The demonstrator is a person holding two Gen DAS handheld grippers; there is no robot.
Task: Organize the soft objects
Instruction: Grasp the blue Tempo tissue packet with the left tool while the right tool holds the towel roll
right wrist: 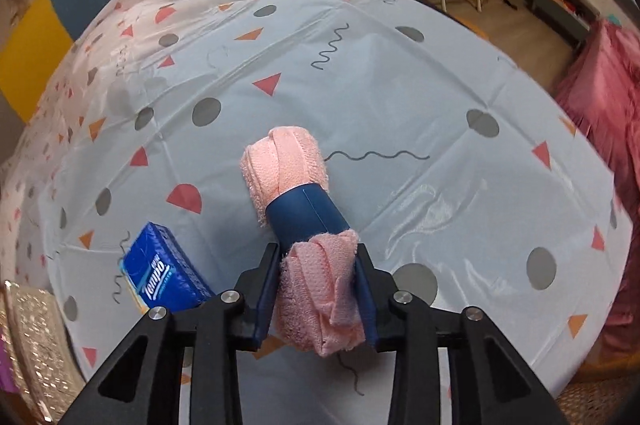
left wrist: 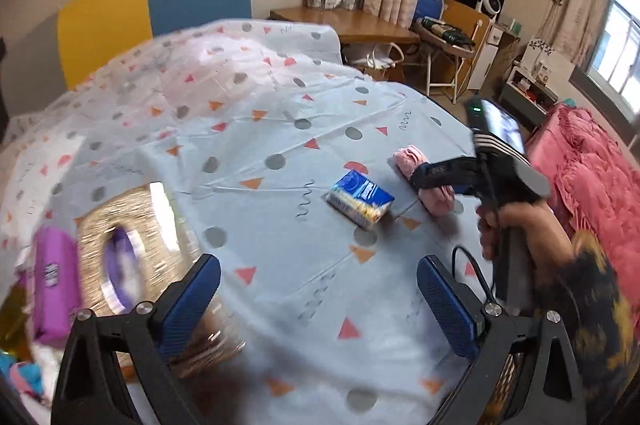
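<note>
The rolled pink towel (right wrist: 298,213) lies on the worktop (right wrist: 400,105) with a dark blue band around its middle, and its near end sits squeezed between the two fingers of the right gripper (right wrist: 318,289) — the blue pads press into the cloth on both sides. Just left of that gripper, touching the cloth cover, lies a blue Tempo tissue pack (right wrist: 164,273). In the left wrist view the same tissue pack (left wrist: 360,199) is ahead of the left gripper (left wrist: 318,289), with the towel (left wrist: 424,181) beyond it to the right. The left gripper hangs above the worktop with its fingers spread wide and nothing between them. To its left sits a glittery gold basket (left wrist: 160,225) (blurred), with a purple packet (left wrist: 54,277) at its far-left side.
</note>
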